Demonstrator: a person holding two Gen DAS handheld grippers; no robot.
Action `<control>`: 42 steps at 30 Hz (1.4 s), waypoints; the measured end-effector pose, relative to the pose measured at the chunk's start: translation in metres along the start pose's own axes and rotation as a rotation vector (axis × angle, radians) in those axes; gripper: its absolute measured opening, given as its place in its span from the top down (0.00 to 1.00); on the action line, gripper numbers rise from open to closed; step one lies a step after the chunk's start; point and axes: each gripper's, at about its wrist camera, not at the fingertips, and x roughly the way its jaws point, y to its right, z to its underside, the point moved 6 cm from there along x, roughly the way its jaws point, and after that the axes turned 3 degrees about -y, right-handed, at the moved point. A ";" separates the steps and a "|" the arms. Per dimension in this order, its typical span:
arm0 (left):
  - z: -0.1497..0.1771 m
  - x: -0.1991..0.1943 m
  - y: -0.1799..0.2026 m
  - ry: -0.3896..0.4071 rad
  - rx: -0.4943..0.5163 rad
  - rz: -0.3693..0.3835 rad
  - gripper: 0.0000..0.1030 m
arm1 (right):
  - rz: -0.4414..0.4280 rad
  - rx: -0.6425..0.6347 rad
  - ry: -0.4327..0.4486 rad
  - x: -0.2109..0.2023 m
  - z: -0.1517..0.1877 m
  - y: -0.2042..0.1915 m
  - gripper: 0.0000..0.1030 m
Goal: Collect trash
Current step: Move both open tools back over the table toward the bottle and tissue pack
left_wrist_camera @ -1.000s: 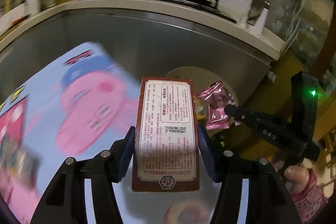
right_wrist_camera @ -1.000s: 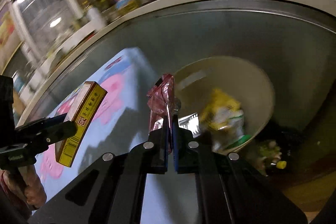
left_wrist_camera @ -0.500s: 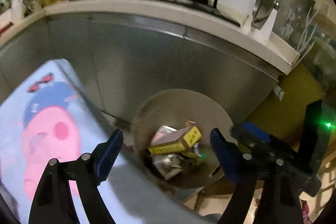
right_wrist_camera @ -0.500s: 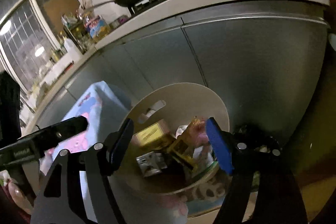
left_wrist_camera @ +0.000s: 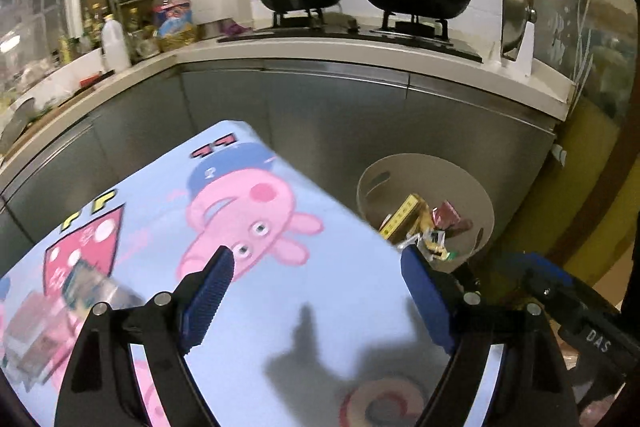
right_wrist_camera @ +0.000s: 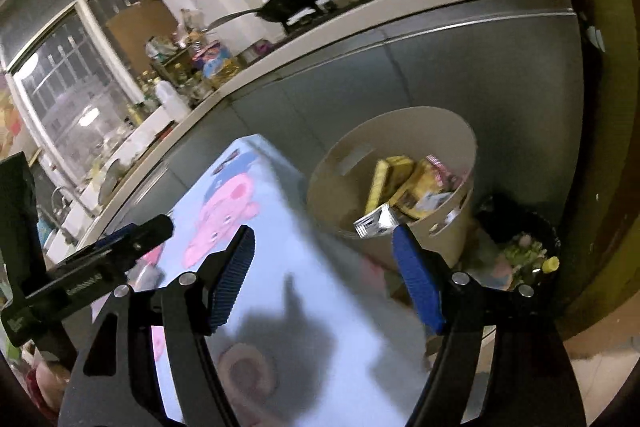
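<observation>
Dropped from both released hand-held grippers, box [left_wrist_camera: 402, 217] and pink wrapper [left_wrist_camera: 447, 215] now lie in beige bin [left_wrist_camera: 376, 183].

Dim indoor light — fisheye-bent edges, motion blur, soft shadows on tablecloth [left_wrist_camera: 328, 307]

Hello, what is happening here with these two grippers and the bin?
A person is collecting trash with a gripper in each hand. Both the left gripper and the right gripper are open and empty above the cartoon tablecloth. The beige bin beside the table already holds a yellow box and wrappers. Some blurred packets remain on the cloth.
</observation>
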 end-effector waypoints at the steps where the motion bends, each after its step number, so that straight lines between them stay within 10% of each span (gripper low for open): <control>1: 0.004 -0.006 -0.003 0.003 -0.007 -0.002 0.17 | -0.003 -0.009 0.005 -0.005 0.004 -0.008 0.31; 17: 0.036 -0.075 -0.051 0.077 -0.097 -0.031 0.13 | -0.072 -0.022 0.038 -0.038 0.015 -0.069 0.30; 42: 0.080 -0.071 -0.069 0.008 -0.137 0.002 0.12 | -0.041 -0.093 -0.059 -0.019 0.046 -0.094 0.29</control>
